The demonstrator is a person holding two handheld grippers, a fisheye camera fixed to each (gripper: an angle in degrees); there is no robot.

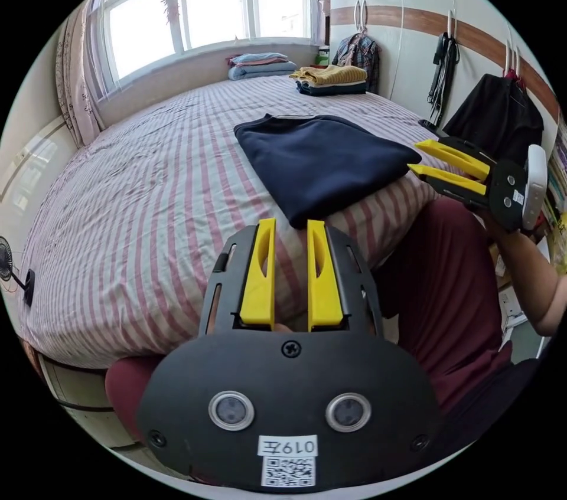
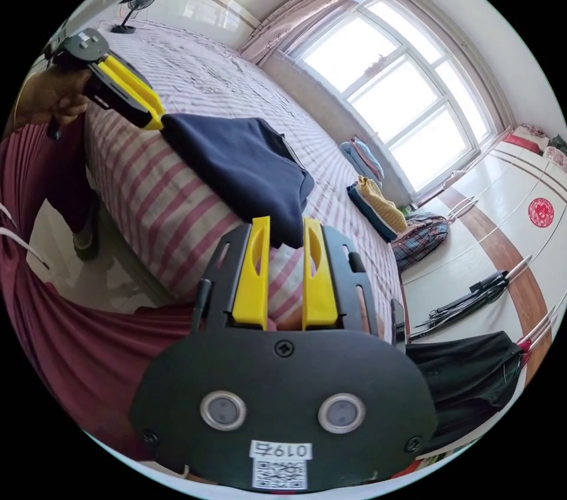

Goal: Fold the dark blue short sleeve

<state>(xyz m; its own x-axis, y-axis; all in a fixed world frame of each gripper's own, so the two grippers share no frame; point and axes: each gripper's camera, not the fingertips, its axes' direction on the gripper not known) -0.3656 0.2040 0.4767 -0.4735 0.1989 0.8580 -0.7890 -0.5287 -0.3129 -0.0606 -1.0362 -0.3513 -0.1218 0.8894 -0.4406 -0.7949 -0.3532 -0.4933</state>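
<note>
The dark blue short sleeve (image 1: pixel 319 160) lies already folded into a thick rectangle on the striped bed (image 1: pixel 147 199), with one end close to the bed's edge, where I stand. I hold my left tool (image 1: pixel 291 222) in front of this edge, with its jaws a little apart and nothing between them. My right tool (image 1: pixel 416 156) is beside the garment's corner, jaws also apart and empty; from the left gripper view I cannot tell if a tip touches the cloth.

I see some risk here. The near end of the garment seems to hang over the rounded edge of the bed, so a careless push could make the whole packet slide down. If I pinch only the top layer for one more fold, the lower layers may stay behind and the fold opens. The other folded clothes (image 1: pixel 331 79) near the window (image 1: pixel 212 4) are well apart, so no danger there.
</note>
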